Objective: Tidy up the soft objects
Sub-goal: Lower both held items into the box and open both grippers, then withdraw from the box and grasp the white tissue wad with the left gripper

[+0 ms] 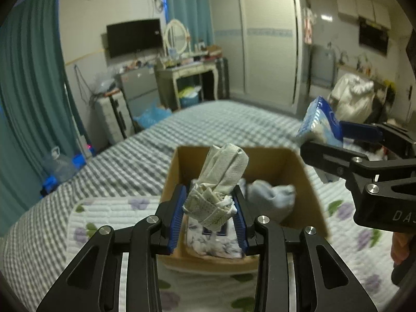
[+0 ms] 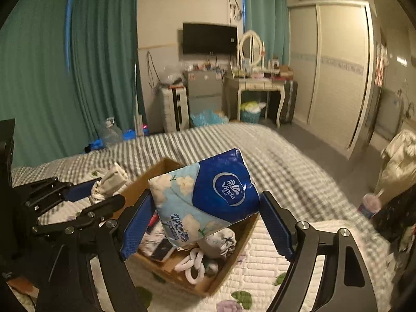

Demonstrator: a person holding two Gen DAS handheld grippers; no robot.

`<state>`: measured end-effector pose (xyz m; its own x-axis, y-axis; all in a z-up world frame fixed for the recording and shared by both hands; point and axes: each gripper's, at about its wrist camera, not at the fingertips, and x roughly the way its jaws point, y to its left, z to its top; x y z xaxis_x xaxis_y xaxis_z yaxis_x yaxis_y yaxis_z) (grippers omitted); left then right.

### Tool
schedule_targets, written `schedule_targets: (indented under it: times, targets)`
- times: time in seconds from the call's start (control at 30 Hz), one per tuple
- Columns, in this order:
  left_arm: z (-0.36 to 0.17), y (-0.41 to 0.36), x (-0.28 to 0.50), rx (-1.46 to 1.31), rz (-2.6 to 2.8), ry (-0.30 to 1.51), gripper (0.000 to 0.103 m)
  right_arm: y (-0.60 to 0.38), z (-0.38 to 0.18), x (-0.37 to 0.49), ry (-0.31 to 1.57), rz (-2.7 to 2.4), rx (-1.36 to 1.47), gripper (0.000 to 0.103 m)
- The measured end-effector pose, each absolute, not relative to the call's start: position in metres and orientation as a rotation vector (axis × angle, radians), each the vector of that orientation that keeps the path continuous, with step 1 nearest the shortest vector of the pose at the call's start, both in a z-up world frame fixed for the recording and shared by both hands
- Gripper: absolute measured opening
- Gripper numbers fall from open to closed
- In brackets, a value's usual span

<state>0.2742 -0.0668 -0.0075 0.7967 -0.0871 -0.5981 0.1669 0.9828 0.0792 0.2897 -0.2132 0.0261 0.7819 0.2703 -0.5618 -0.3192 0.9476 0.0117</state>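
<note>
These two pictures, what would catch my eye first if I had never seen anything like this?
Probably the blue pack of tissues, held in the right gripper above an open cardboard box on the bed. Next, the rolled pale cloth gripped by the left gripper, above the same box. In the box lie a grey bundle and other soft things.

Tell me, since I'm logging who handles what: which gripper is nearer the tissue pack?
Right. The right gripper is shut on the tissue pack, holding it above the box. The left gripper is off to the side, gripping a rolled cloth.
</note>
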Motion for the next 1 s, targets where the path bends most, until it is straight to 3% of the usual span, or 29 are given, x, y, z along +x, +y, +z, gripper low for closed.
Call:
schedule_targets:
  times: [0.2,0.33,0.4,0.43,0.47,0.83,0.9,1.0]
  targets:
    - [-0.042,-0.069,0.296,0.119,-0.147,0.674,0.038,-0.217,-0.027,0.327,0.675,0.330,-0.057,0.080]
    - [-0.043,-0.071,0.297,0.083,-0.142,0.660,0.041,-0.224,-0.034,0.333,0.671,0.328,-0.050,0.082]
    - [-0.039,-0.074,0.294,0.078,-0.124,0.660,0.068,-0.229,-0.031,0.333,0.663,0.339,-0.032,0.087]
    - [-0.034,-0.075,0.292,0.074,-0.113,0.654,0.074,-0.231,-0.028,0.329,0.647,0.337,-0.022,0.095]
    - [-0.029,-0.075,0.289,0.071,-0.111,0.644,0.080,-0.233,-0.023,0.323,0.628,0.328,-0.016,0.097]
    - [0.087,-0.059,0.189,0.094,-0.051,0.477,0.081,-0.242,0.089,0.218,0.503,0.283,-0.060,0.100]
    - [0.112,-0.051,0.160,0.095,-0.031,0.425,0.096,-0.240,0.115,0.187,0.467,0.276,-0.077,0.103]
    - [0.140,-0.037,0.115,0.089,-0.011,0.355,0.097,-0.231,0.143,0.142,0.412,0.263,-0.109,0.103]
